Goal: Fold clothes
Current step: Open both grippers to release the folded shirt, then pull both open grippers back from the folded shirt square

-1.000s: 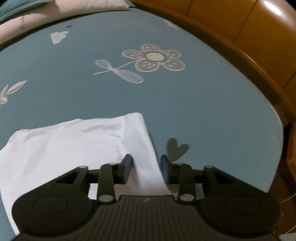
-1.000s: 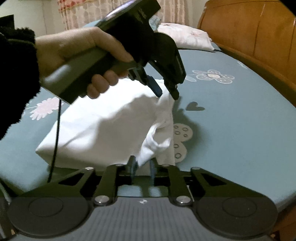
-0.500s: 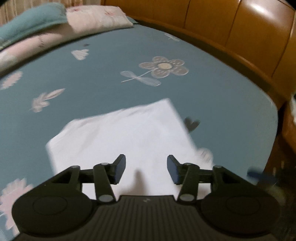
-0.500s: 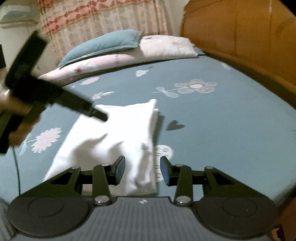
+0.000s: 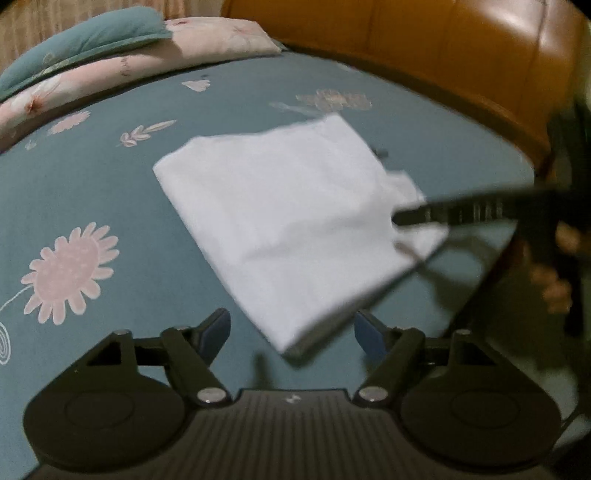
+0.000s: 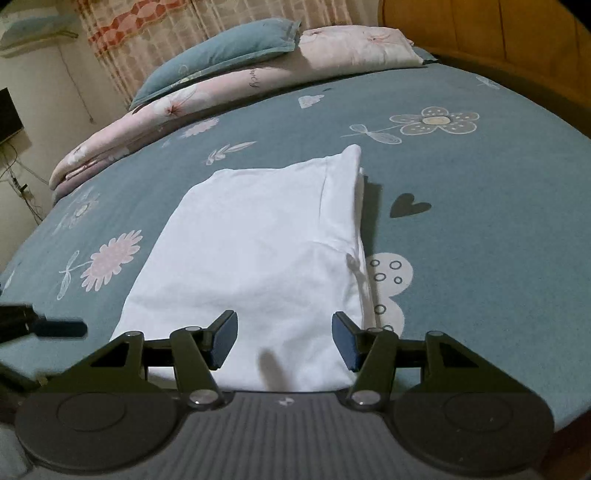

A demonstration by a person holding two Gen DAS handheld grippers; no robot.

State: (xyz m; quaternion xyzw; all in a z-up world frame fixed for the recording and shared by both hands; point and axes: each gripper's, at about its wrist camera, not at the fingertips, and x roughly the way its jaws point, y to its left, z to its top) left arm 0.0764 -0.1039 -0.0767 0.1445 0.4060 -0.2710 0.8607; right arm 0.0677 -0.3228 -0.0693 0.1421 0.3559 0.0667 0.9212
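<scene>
I am looking along two handheld grippers over a bed with a teal flower-print sheet (image 6: 480,258). A white garment (image 6: 258,251) lies on the sheet as a flat, layered rectangle, already in a folded shape; I cannot tell what kind of garment it is. Along its right side I can see stacked layer edges and a small loose bit of cloth sticking out.

My left gripper (image 5: 291,332) hovers over the near corner of the garment, jaws wide and holding nothing. My right gripper (image 6: 284,341) hovers over the garment's near edge, jaws also wide and empty. In the left view, blurred, the right gripper reaches in from the right, close to the loose bit of cloth.

In my judgement, the main risk is a jaw tip catching that loose bit or the top layer's edge and dragging the fold open. The soft mattress could also let the stack shift if pressed.

There is plenty of open sheet to the right and beyond the garment. A wooden headboard (image 6: 498,29) bounds the far right. A rolled pink quilt (image 6: 258,81) and a teal pillow (image 6: 221,55) lie at the far side. The near edge of the bed sits just below the grippers.
</scene>
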